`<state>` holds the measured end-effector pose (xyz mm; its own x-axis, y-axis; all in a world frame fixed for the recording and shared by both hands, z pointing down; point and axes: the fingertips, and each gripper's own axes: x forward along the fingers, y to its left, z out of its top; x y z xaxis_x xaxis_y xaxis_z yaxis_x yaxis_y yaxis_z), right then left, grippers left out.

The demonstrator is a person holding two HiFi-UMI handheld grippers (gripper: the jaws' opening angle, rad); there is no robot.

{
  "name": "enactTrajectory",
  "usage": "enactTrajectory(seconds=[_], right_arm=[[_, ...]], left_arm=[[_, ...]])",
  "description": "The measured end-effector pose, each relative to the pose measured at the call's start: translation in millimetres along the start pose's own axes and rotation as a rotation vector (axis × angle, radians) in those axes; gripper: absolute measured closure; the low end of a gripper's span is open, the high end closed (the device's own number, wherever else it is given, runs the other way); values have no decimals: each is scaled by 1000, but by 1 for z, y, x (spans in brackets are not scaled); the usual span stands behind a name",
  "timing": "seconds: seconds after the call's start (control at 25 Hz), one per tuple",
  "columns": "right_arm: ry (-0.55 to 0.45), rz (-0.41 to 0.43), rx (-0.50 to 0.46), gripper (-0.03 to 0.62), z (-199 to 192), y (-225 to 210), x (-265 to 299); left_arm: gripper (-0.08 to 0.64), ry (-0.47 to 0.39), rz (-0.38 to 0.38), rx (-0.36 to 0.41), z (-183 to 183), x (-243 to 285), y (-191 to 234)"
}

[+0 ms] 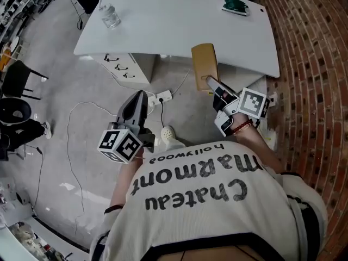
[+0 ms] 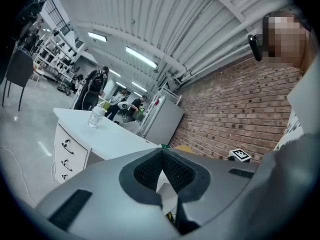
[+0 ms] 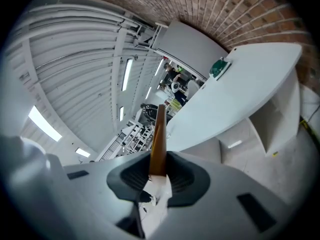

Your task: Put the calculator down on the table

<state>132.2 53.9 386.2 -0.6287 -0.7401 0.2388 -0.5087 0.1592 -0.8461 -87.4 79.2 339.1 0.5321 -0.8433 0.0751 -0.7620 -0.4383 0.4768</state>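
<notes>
A flat tan calculator (image 1: 203,63) is in the air, over the near edge of the white table (image 1: 174,20). My right gripper (image 1: 211,84) is shut on its near end. In the right gripper view the calculator (image 3: 159,134) shows edge-on, clamped between the pads of the right gripper (image 3: 157,176), with the table (image 3: 240,99) ahead and to the right. My left gripper (image 1: 141,95) hangs over the floor left of the calculator, short of the table. Its jaws are shut and hold nothing. The left gripper (image 2: 161,159) looks level toward the table (image 2: 115,136).
A water bottle (image 1: 110,16) stands on the table's left end and a green object (image 1: 235,5) lies at its far right. White drawers (image 1: 128,67) stand under the table. A power strip (image 1: 163,97) and cables lie on the floor. A brick wall (image 1: 315,48) runs along the right.
</notes>
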Motion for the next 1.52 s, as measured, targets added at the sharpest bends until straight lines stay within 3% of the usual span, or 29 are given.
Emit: enactTrajectory(seconds=[0.2, 0.32, 0.64, 0.84, 1.16, 1.52], right_arm=[[2, -55, 44, 503, 8, 12, 52], [-10, -9, 14, 503, 18, 27, 83], [-48, -29, -1, 503, 39, 42, 139], [-71, -41, -12, 503, 48, 26, 162], [-39, -182, -79, 503, 65, -35, 181], [89, -217, -105, 503, 85, -78, 241]], left_arm=[[557, -21, -20, 17, 40, 24, 41], [557, -20, -27, 31, 60, 34, 61], [557, -51, -36, 69, 105, 54, 109], [557, -13, -56, 45, 88, 66, 128], [557, 65, 69, -7, 66, 80, 175], [558, 31, 141, -28, 80, 115, 208]])
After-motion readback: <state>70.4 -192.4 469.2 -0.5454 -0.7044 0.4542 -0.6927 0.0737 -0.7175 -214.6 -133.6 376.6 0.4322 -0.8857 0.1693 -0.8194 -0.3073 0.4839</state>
